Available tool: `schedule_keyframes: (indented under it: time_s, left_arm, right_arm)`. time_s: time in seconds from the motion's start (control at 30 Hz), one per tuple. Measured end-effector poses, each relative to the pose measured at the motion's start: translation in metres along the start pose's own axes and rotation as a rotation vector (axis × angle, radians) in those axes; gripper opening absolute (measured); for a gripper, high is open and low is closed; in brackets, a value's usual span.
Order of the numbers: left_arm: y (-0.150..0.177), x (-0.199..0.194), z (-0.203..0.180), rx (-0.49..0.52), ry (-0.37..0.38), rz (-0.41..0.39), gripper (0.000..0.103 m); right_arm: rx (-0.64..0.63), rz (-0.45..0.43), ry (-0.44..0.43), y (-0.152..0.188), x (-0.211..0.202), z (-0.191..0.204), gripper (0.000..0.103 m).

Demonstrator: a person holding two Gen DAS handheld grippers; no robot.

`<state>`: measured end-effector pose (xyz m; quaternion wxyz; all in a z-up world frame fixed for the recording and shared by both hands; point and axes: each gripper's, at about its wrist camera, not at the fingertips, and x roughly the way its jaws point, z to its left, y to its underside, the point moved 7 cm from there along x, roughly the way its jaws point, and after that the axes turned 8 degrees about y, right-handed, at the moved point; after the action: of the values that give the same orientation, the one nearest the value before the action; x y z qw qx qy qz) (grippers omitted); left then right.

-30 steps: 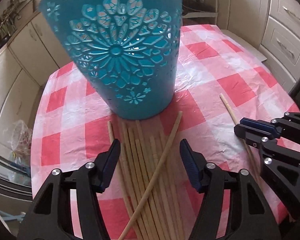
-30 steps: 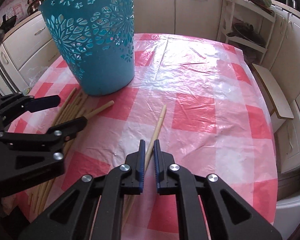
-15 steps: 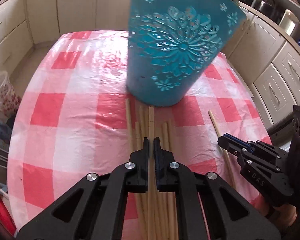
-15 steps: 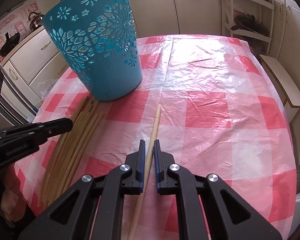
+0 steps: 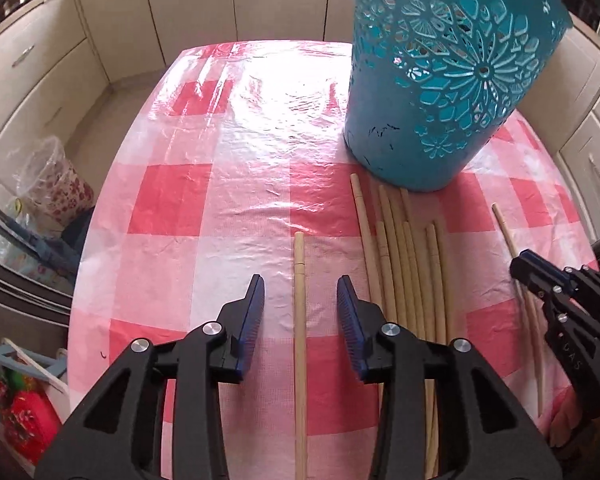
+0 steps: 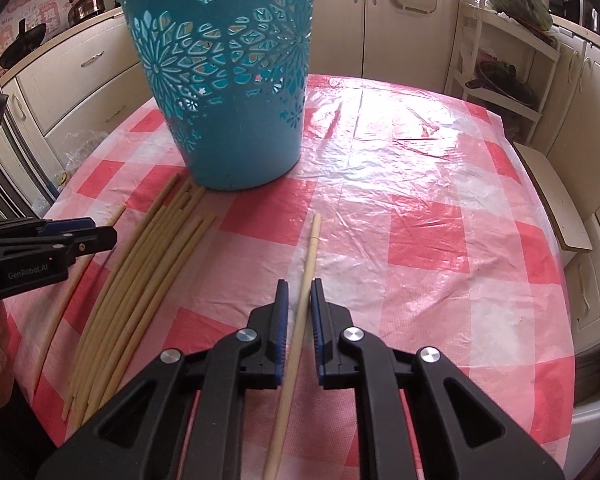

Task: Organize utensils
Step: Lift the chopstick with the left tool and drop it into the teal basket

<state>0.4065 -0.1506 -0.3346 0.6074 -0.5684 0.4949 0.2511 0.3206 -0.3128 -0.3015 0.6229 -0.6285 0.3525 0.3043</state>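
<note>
The pale wooden chopsticks (image 5: 404, 264) lie mostly as a loose bundle on the desk (image 5: 204, 216), which wears a red-and-white checked plastic cloth, their far tips just short of the foot of the tall teal plastic basket with cut-out flowers (image 5: 440, 92).

What has changed is on the left. Half a second ago the left gripper (image 5: 300, 312) was clamped on one stick from the middle of that bundle, right in front of the basket. Now that single chopstick (image 5: 299, 320) lies by itself on the cloth, clear to the left of the bundle, and the left fingers (image 5: 252, 316) are opening around it: the stick sits between them, but neither pad touches it. So one stick has been drawn sideways out of the pile and let go, flat on the desk.

The right gripper (image 6: 299, 320) has not changed over the same second. Its fingers are closed on a second lone chopstick (image 6: 306, 276), which runs along the cloth well to the right of the bundle with its far tip pointing toward the basket.

By my reading this is sorting rather than stowing: sticks are being separated so each can be taken cleanly. No stick shows through the basket's cut-outs, though its inside is largely hidden, and the bundle remains to be moved.
</note>
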Motion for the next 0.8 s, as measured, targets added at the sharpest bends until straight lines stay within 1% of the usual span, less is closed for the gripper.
schedule_keyframes:
  time_s: [0.03, 0.07, 0.13, 0.17, 0.23, 0.33, 0.4, 0.43, 0.53, 0.63, 0.7, 0.73, 0.8]
  left_arm:
    - [-0.001, 0.000, -0.001, 0.015, -0.019, 0.003, 0.023]
    - [0.000, -0.001, -0.002, 0.019, -0.002, 0.005, 0.005]
    - [-0.001, -0.005, -0.001, -0.003, 0.033, 0.007, 0.005]
    - [-0.001, -0.011, 0.002, -0.013, 0.034, -0.010, 0.005]
    - [-0.005, -0.036, 0.011, -0.064, 0.069, -0.067, 0.005]
    - [-0.027, -0.087, 0.018, -0.105, 0.119, -0.209, 0.005]
    - [-0.053, -0.131, 0.020, -0.116, 0.151, -0.338, 0.005]
    - [-0.065, -0.147, 0.019, -0.117, 0.161, -0.387, 0.005]
    - [-0.103, -0.204, 0.009, -0.122, 0.209, -0.563, 0.005]
    - [-0.139, -0.239, -0.003, -0.134, 0.229, -0.702, 0.005]
    - [-0.158, -0.251, -0.012, -0.147, 0.229, -0.773, 0.005]
    - [-0.171, -0.254, -0.016, -0.155, 0.222, -0.805, 0.005]
    - [-0.192, -0.249, -0.022, -0.170, 0.219, -0.833, 0.005]
  right_arm:
    - [0.014, 0.002, -0.014, 0.001, 0.000, -0.002, 0.008]
    - [0.030, 0.004, -0.029, 0.001, 0.000, -0.004, 0.008]
    - [0.047, 0.003, -0.045, 0.001, 0.000, -0.006, 0.007]
    - [0.049, 0.001, -0.047, 0.001, 0.000, -0.006, 0.007]
    - [0.052, -0.003, -0.047, 0.002, 0.000, -0.005, 0.007]
    - [0.057, -0.006, -0.047, 0.002, 0.000, -0.005, 0.007]
    - [0.058, -0.010, -0.043, 0.002, -0.001, -0.004, 0.007]
    - [0.057, -0.013, -0.039, 0.002, -0.001, -0.004, 0.007]
    - [0.055, -0.017, -0.035, 0.003, -0.001, -0.003, 0.007]
    - [0.062, -0.017, -0.042, 0.003, -0.001, -0.003, 0.007]
    - [0.064, -0.017, -0.045, 0.003, -0.002, -0.003, 0.007]
    - [0.066, -0.017, -0.047, 0.003, -0.002, -0.004, 0.007]
    - [0.071, -0.016, -0.053, 0.003, -0.002, -0.005, 0.007]
